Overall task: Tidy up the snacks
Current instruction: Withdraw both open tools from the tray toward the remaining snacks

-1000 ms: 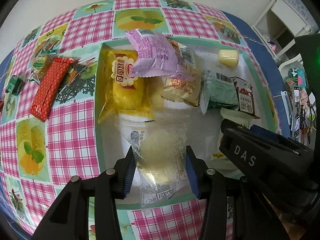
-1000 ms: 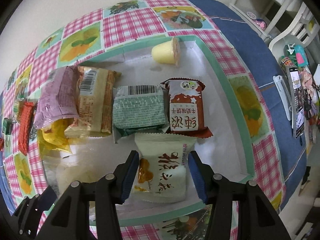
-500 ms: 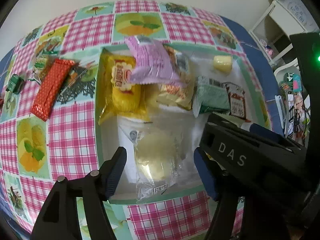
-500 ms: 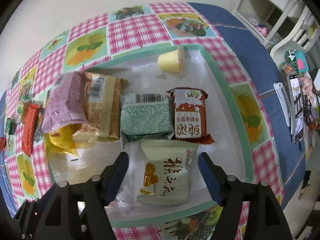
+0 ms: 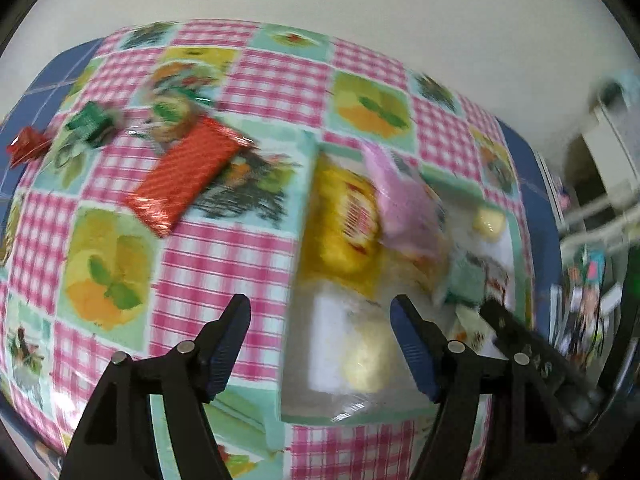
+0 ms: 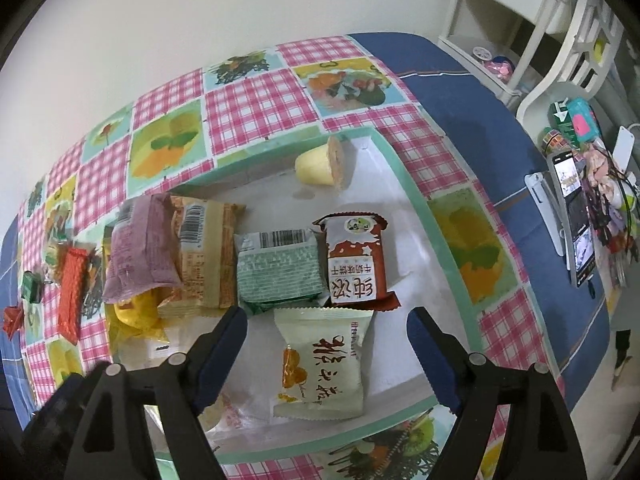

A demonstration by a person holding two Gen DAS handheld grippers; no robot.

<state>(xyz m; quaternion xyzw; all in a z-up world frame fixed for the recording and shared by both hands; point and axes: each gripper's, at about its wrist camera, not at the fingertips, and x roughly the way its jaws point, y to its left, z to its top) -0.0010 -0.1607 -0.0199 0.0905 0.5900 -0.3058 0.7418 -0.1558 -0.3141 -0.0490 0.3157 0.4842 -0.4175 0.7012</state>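
We saw both tongs parted and holding nothing, each having just spread its jaws. The right tongs hung over the near end of the white tray, their blue pads standing clear on either side of a pale green packet that lay flat on the tray floor. Beyond it sat a brown-red packet, a green packet, a tan packet and a purple packet leaning over a yellow one, with a small yellow cup tipped on its side at the far end. The left tongs hovered above the tray's left edge, a clear-wrapped bun lying loose below them. On the checked bench outside the tray lay a red bar, a green candy and a red candy; this view was blurred.
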